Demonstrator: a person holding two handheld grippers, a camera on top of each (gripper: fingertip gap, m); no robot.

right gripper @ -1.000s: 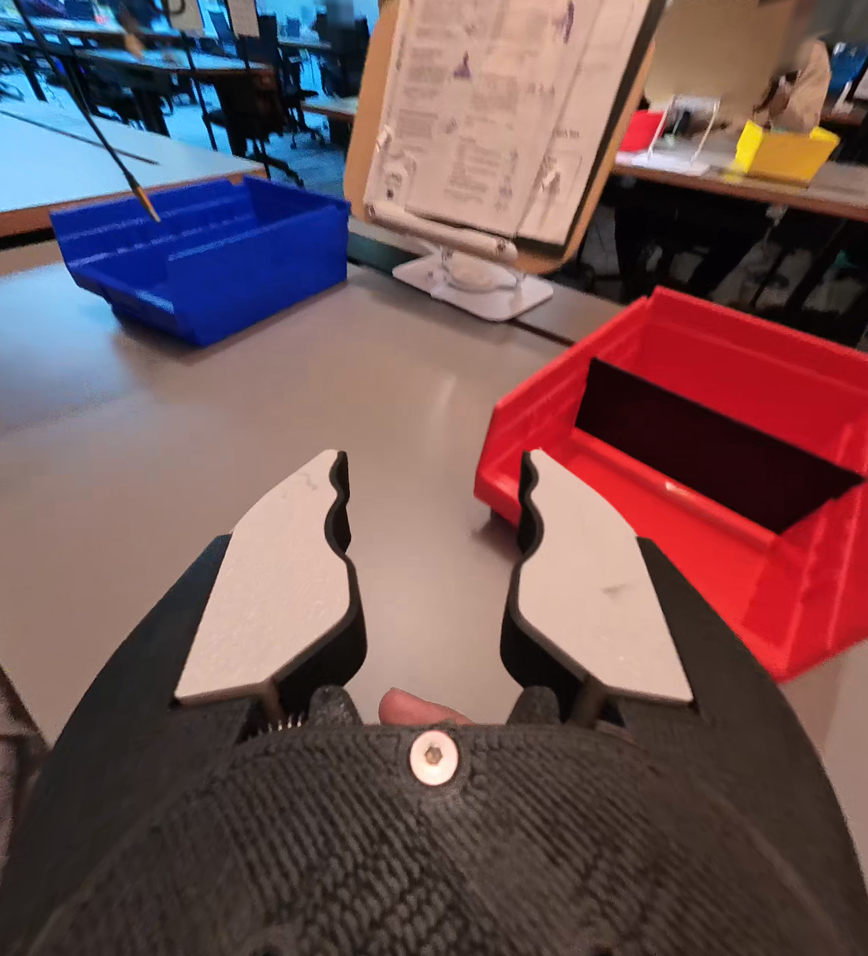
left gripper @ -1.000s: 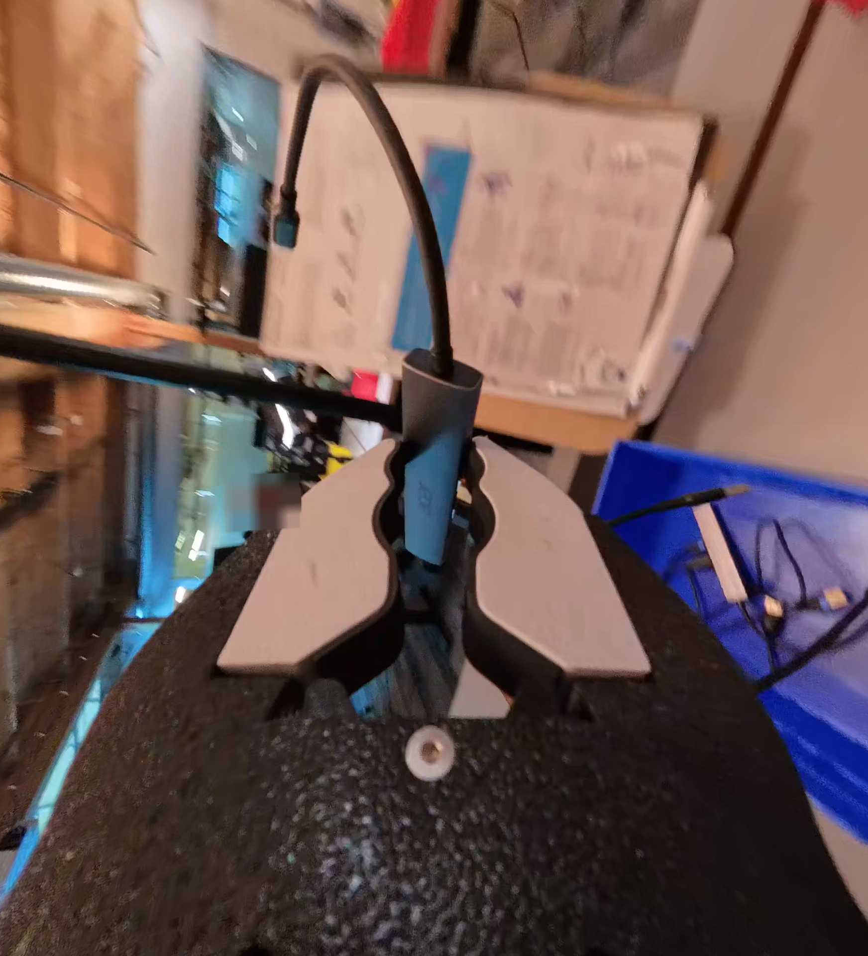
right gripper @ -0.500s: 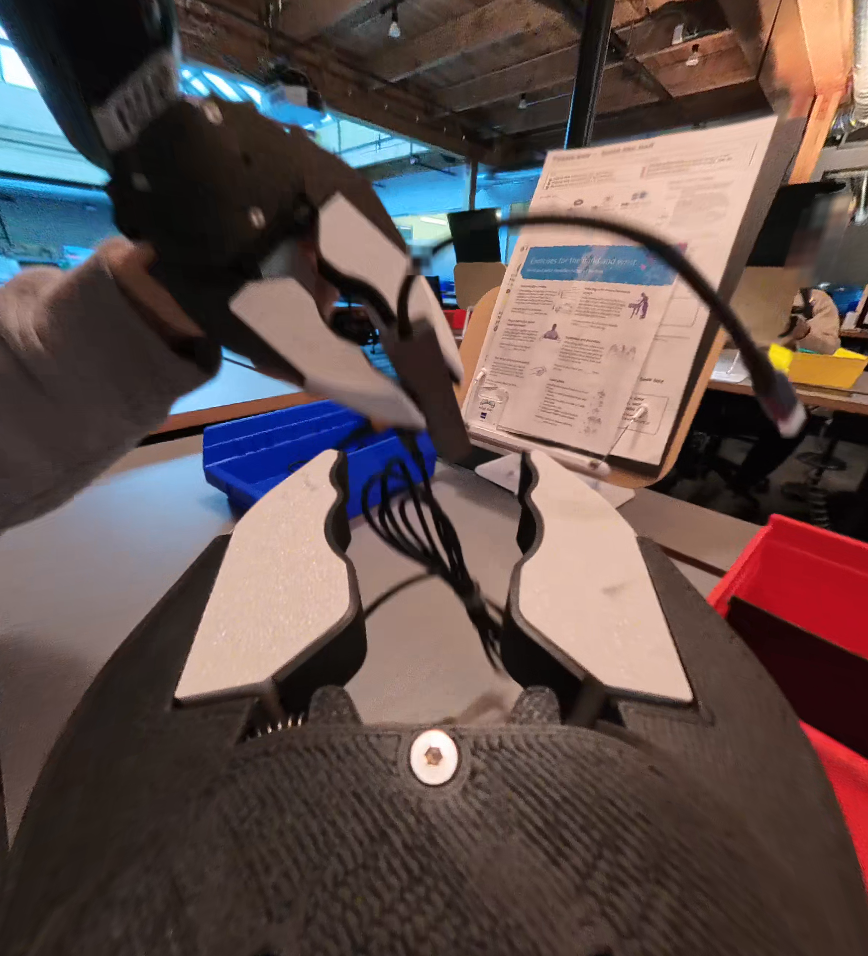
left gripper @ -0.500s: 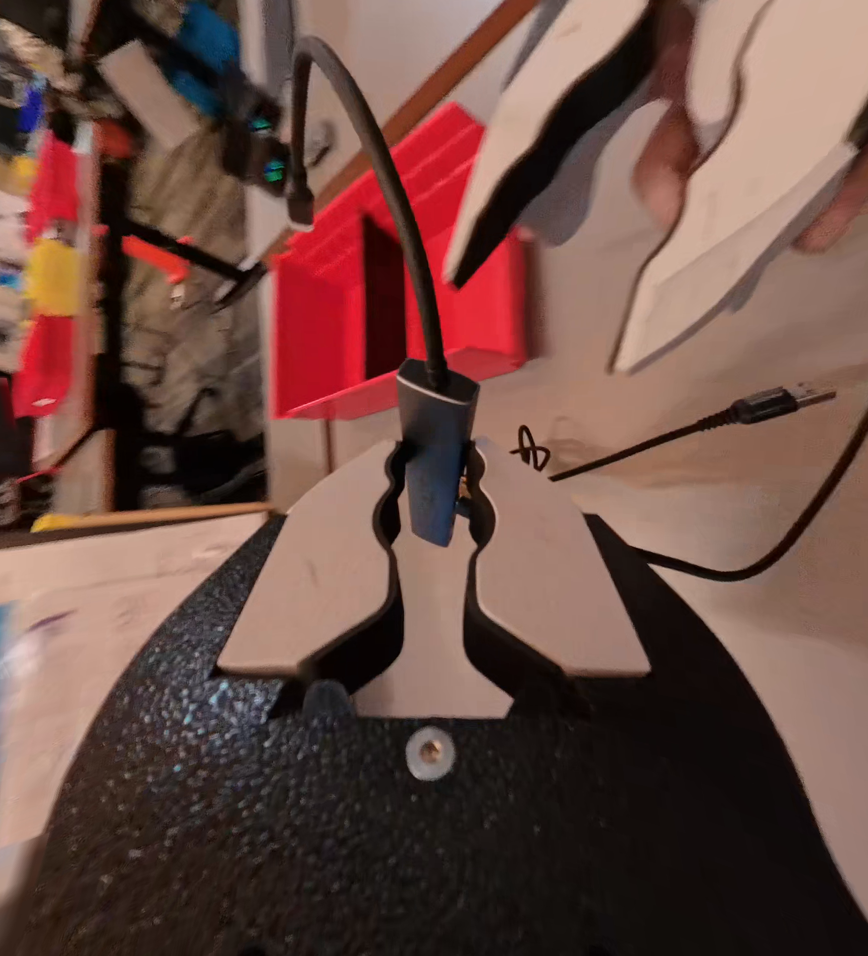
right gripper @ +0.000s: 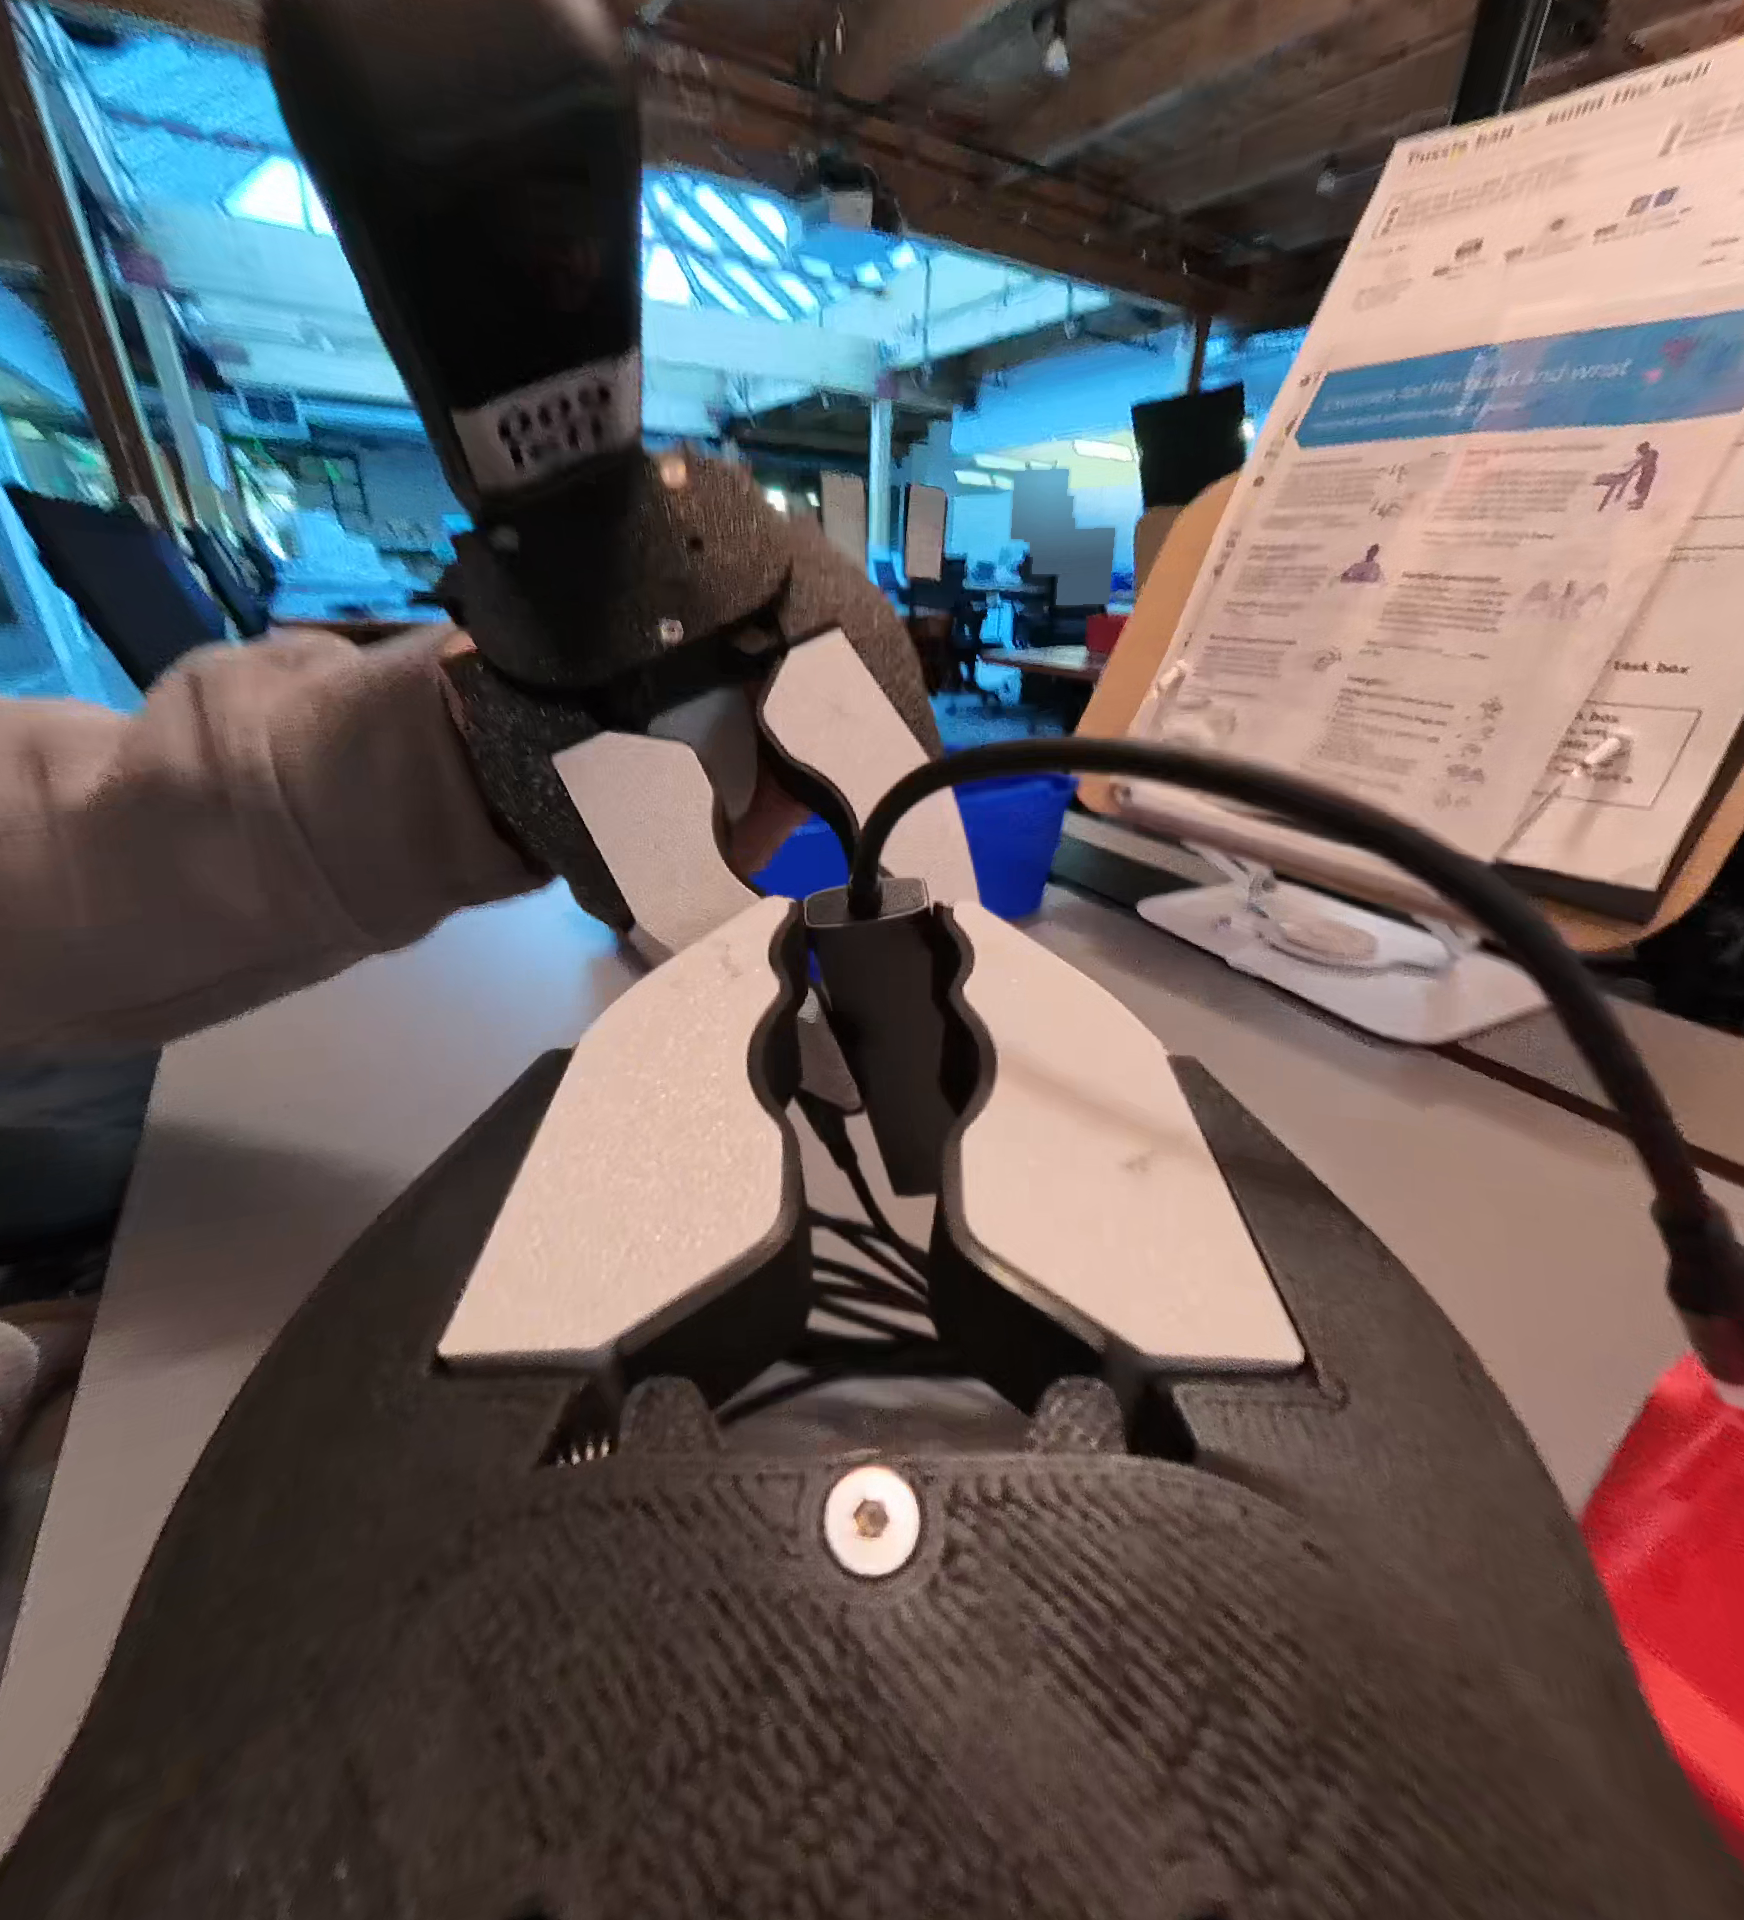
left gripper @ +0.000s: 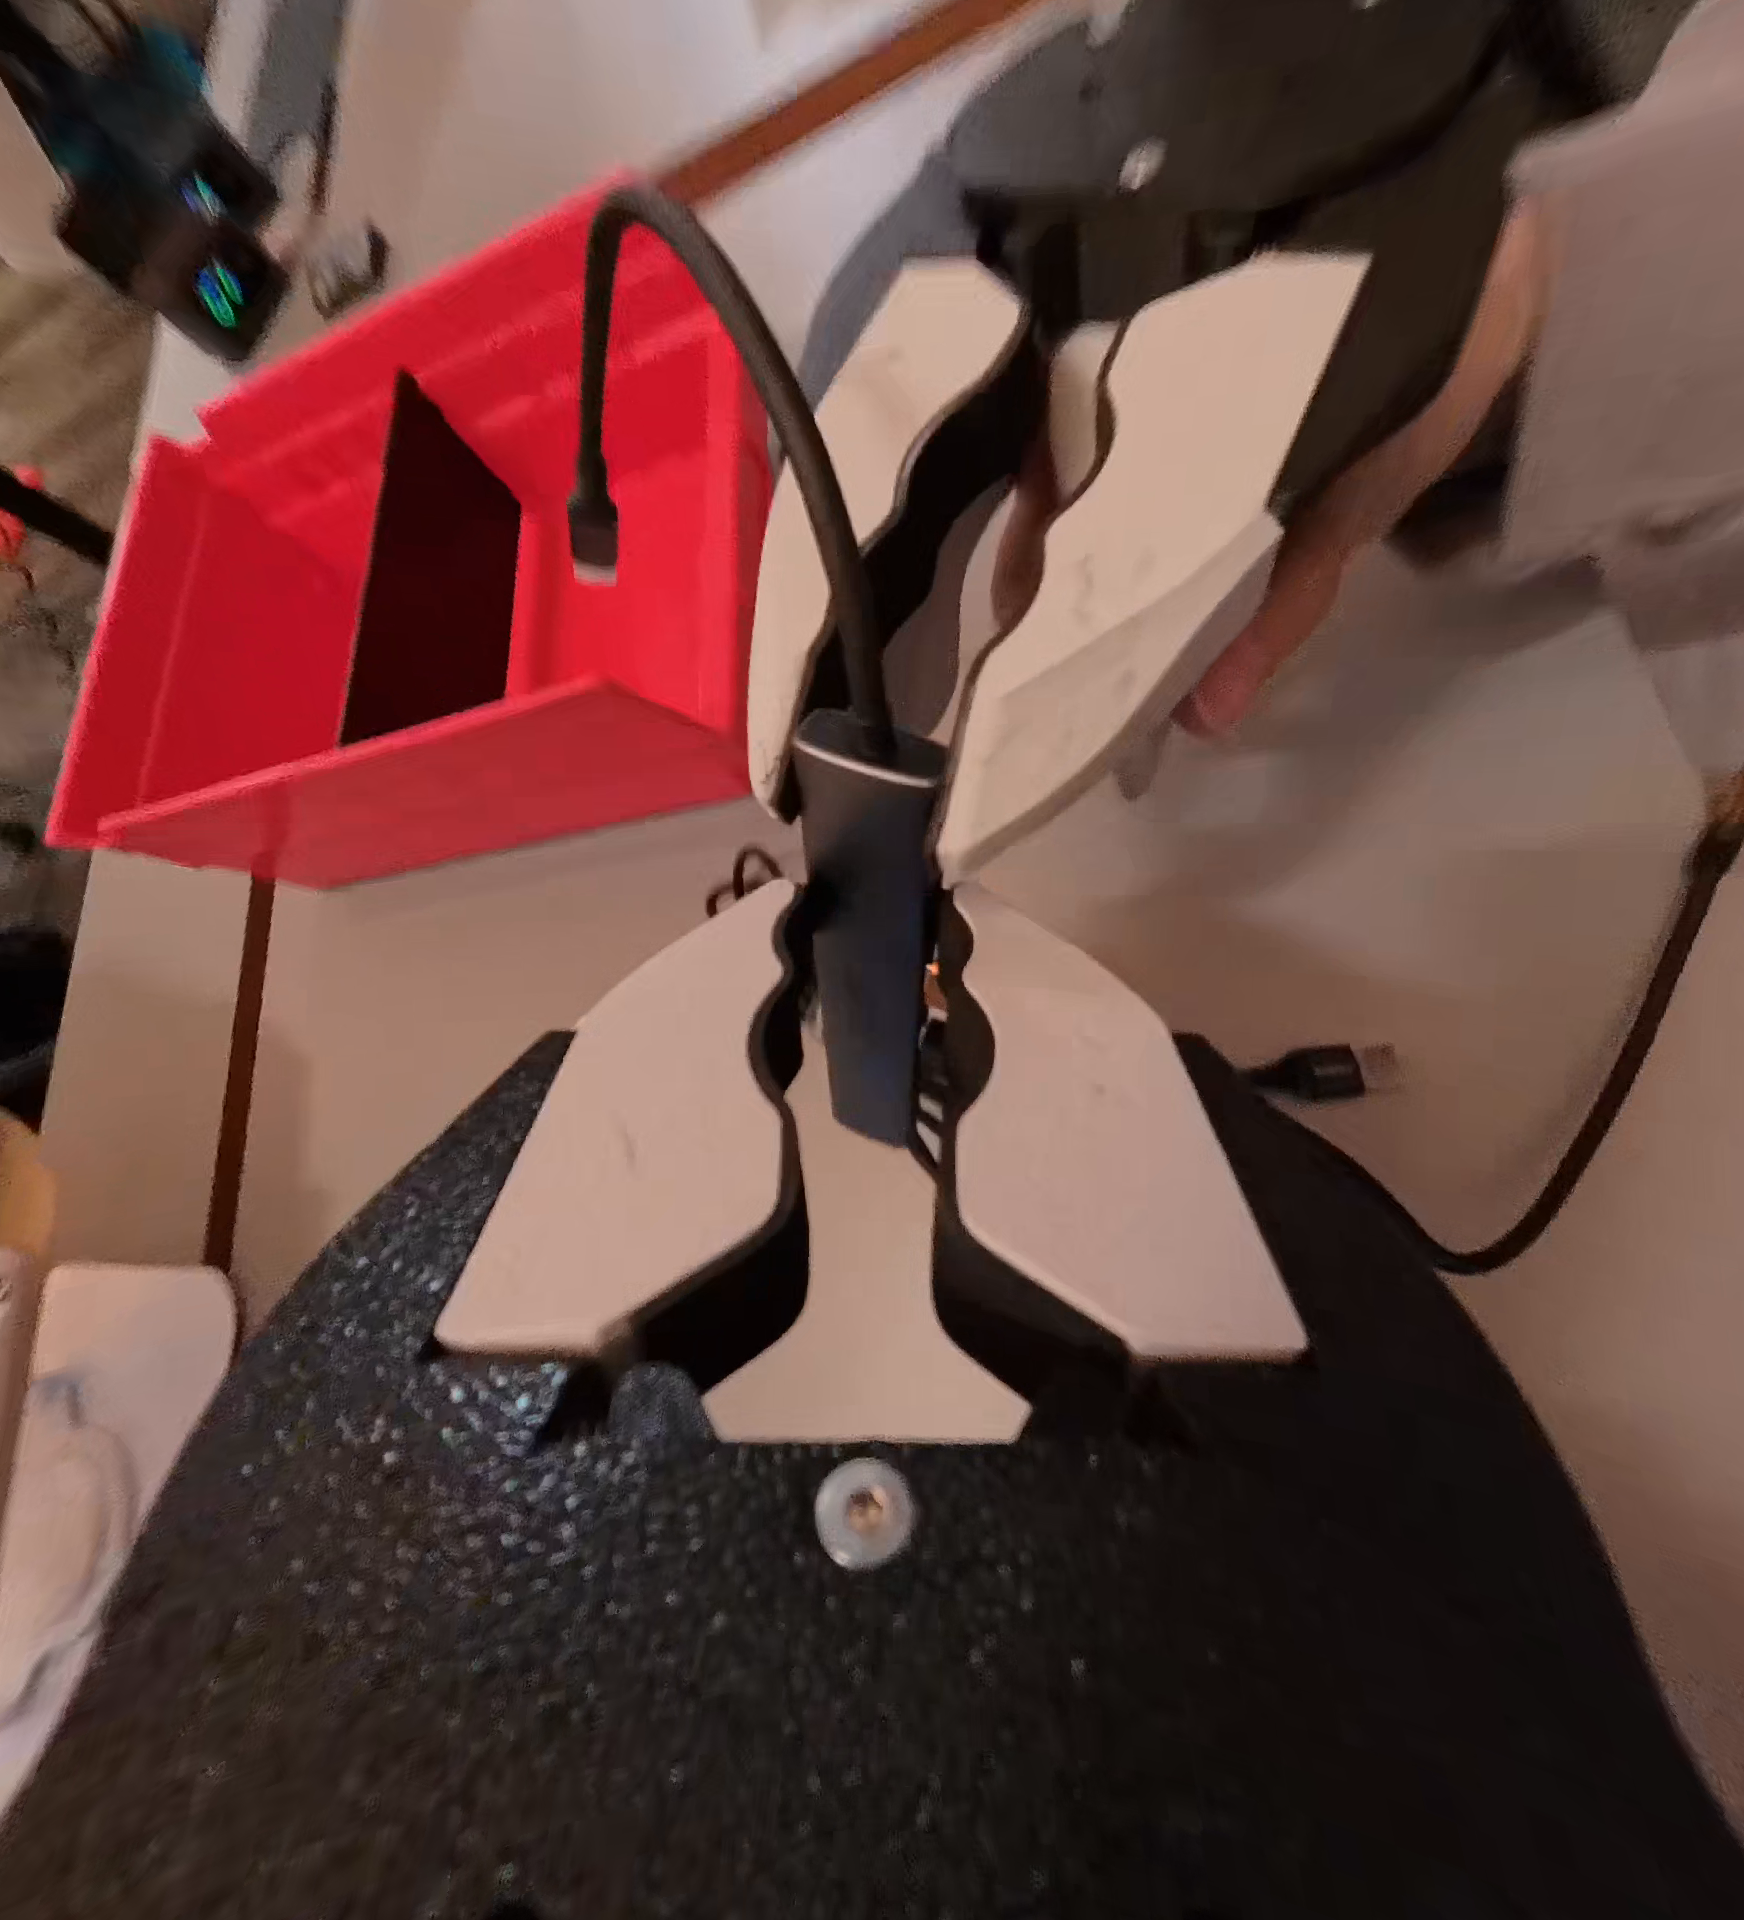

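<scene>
Left wrist view showed the left gripper (left gripper: 868,997) closed to a narrow gap on a dark grey hub (left gripper: 863,935), its fingertips pressed on either side of the hub's lower half. The hub's long axis ran straight out along those fingers, with its cable end farthest from the camera. The right gripper (left gripper: 863,821) faced it from the opposite side, almost tip to tip, and its own fingers were drawn in around that far cable end. Both tools therefore had hold of the same hub, in the air above the table (left gripper: 432,1039). In the right wrist view the hub sat pinched between the right gripper's wavy inner edges, and the left gripper was just behind and above it. From the hub's top a stiff black cable (left gripper: 743,312) arched up and over, and its plug (left gripper: 593,530) hung free in front of the red bin (left gripper: 224,623). That bin lay on the right gripper's side. A separate loose cable (left gripper: 1616,1091) lay on the table, well apart. A blue bin (right gripper: 1013,842) and a paper on a stand (right gripper: 1470,623) stood beyond.
</scene>
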